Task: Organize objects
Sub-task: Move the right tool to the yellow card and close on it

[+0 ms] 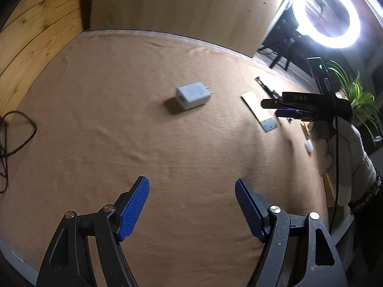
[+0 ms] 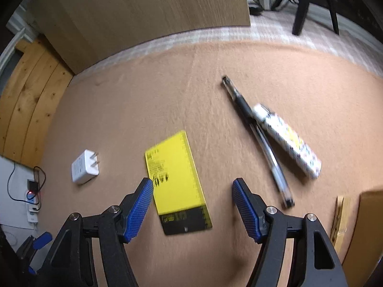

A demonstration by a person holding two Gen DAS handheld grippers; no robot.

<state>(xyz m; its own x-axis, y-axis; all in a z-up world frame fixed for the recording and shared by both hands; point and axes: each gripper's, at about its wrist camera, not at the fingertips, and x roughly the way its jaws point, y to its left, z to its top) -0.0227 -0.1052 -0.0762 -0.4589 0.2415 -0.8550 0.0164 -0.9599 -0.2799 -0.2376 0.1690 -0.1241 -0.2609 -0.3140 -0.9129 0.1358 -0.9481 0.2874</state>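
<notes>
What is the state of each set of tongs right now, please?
Left tongs: open, holding nothing, over the bare cloth.
Right tongs: open, holding nothing, above the yellow card.

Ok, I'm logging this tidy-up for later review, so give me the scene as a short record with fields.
surface: tan cloth
left gripper: open, empty
right gripper: open, empty, above yellow card
charger: white, lying left of the card
yellow card: flat, black band at near end
pen: lying against white patterned tube
backdrop: wooden board
</notes>
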